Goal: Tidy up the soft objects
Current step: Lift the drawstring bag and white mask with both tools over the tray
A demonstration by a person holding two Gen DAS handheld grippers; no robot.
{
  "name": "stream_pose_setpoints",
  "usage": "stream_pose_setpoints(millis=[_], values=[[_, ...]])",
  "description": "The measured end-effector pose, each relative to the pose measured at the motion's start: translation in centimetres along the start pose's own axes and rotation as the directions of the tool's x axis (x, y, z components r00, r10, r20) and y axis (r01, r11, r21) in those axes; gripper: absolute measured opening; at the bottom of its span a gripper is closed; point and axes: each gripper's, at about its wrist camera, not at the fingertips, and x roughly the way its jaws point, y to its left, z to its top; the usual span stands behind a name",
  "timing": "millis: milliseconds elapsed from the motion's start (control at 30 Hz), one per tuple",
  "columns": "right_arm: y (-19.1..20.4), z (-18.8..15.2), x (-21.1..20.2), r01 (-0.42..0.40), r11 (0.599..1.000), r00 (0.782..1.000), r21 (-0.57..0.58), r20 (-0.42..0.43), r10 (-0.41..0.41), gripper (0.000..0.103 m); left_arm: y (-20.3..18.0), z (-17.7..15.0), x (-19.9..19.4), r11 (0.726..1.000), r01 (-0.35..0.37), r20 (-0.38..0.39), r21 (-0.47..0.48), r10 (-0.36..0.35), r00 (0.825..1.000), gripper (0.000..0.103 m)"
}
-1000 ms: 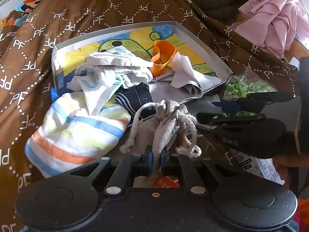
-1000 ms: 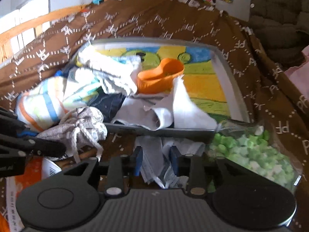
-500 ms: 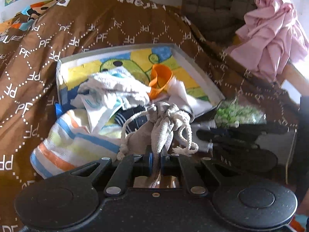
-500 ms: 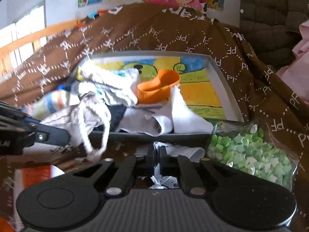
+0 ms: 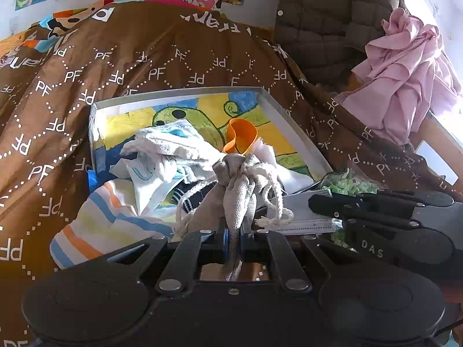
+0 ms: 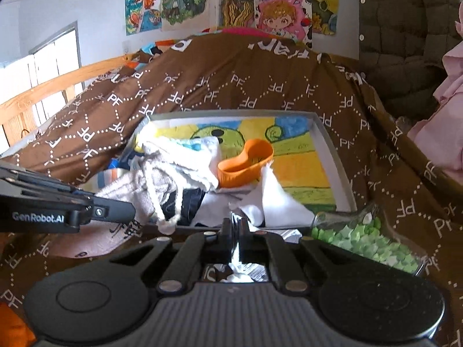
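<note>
Bedding: brown quilt (image 5: 179, 55) printed "PF", bearing tray (image 5: 292, 124); cartoon posters (image 6: 272, 3) hanging behind. Left gripper (image 5: 233, 231) pinching grey pouch (image 5: 240, 190) before tray; right gripper (image 6: 235, 241) clamping mask (image 5: 303, 217). Reading "GenRobot.AI", "DAS".

You're in a home bedroom, likely a child's. A brown quilt (image 6: 231, 86) printed with "PF" covers the bed, whose wooden rail (image 6: 58, 84) runs along the far left. Cartoon posters (image 6: 231, 0) hang on the far wall, and pink clothing (image 5: 405, 78) is heaped at right.
</note>
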Motion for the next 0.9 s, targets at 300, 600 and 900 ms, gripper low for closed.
stream_pose_setpoints(millis=[300,600,900], values=[[-0.6,2.0,-2.1,0.0,1.0,0.996,0.004,0.091,0.0,0.004,-0.2,1.2,-0.4,1.0,0.015,0.06,0.002,-0.015,0.998,0.007],[-5.4,5.7,-0.4,0.035,0.986,0.957,0.165,0.277,-0.08,0.004,-1.2,6.1,3.5,0.998,0.056,0.203,0.013,-0.057,0.977,0.007],[-10.8,4.4,6.1,-0.007,0.928,0.974,0.373,0.213,-0.078,0.004,-3.3,9.2,12.0,0.997,0.067,0.15,0.033,-0.071,0.986,0.007]])
